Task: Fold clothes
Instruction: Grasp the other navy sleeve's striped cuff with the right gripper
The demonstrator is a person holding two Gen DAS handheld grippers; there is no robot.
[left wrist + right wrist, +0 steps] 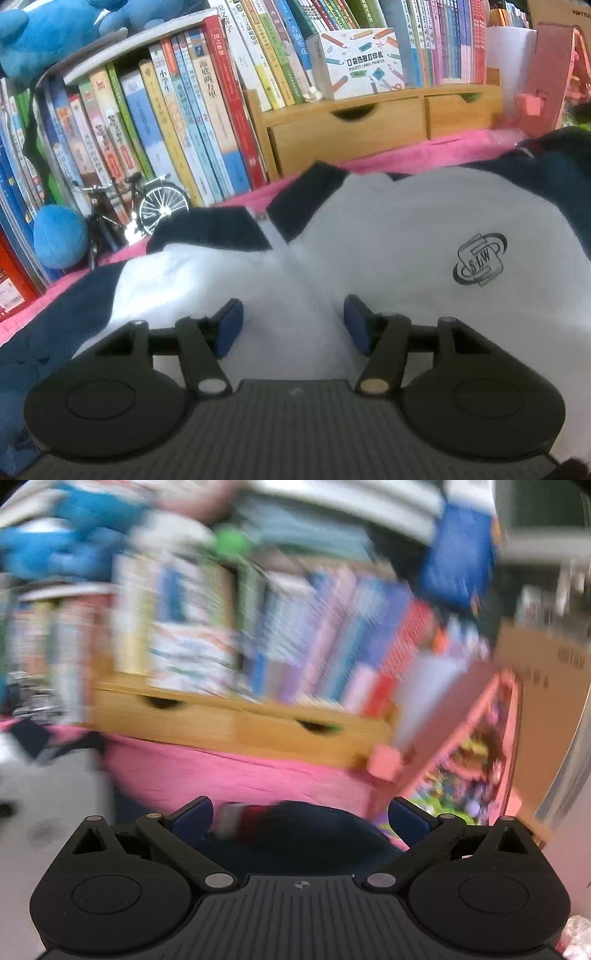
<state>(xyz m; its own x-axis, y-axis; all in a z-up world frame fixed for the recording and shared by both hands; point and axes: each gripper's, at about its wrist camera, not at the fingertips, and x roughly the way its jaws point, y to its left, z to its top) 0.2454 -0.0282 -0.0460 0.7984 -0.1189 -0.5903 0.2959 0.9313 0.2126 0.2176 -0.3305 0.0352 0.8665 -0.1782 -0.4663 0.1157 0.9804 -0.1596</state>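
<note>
One logo (479, 259), left view only

— What fills the top of the left wrist view?
— Rows of upright books (192, 122), a blue plush toy (44, 33) at upper left, and a label-printer box (360, 61) on a wooden drawer unit (369, 125).
— And lower left?
— A model bicycle (144, 214) beside a blue plush ball (59, 236), on a pink cloth (406, 157).

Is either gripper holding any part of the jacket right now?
No. The left gripper is open above the white jacket; the right gripper is open too, with nothing pinched between its pads.
</note>
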